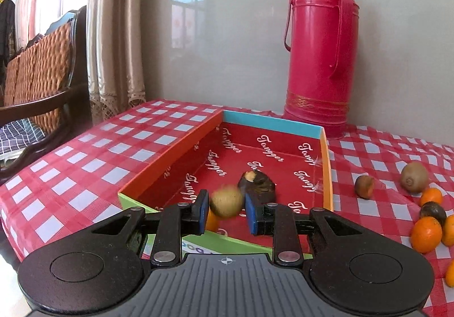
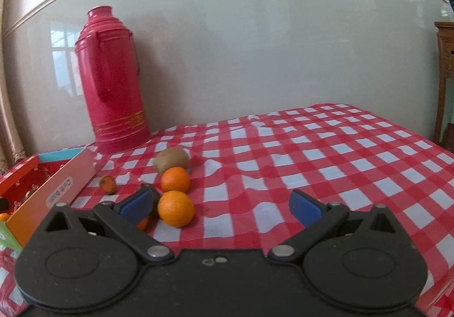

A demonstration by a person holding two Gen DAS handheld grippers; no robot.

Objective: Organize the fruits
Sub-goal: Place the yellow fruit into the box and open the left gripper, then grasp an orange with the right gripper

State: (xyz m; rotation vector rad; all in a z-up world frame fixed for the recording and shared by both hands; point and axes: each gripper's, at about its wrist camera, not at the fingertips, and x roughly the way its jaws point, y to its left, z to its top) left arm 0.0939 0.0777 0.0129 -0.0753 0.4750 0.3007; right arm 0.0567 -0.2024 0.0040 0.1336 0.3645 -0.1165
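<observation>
A shallow cardboard box (image 1: 272, 122) with a red printed floor lies on the checked tablecloth. My left gripper (image 1: 225, 212) hovers over its near end. A brown kiwi (image 1: 226, 201) sits blurred between the blue pads while the fingers look sharp; a thin gap shows at the right pad, so the jaws stand slightly open. Inside the box lie a dark fruit (image 1: 258, 183) and an orange (image 1: 212, 222), half hidden behind the left finger. My right gripper (image 2: 221, 199) is wide open and holds nothing, low over the cloth. Two oranges (image 2: 176, 212) and another kiwi (image 2: 171, 159) lie by its left finger.
A tall pink thermos (image 1: 317, 56) stands against the wall behind the box. Loose fruit lies right of the box: a small brown fruit (image 1: 364, 186), a kiwi (image 1: 414, 176) and several oranges (image 1: 425, 234). A wicker chair (image 1: 42, 67) is left of the table.
</observation>
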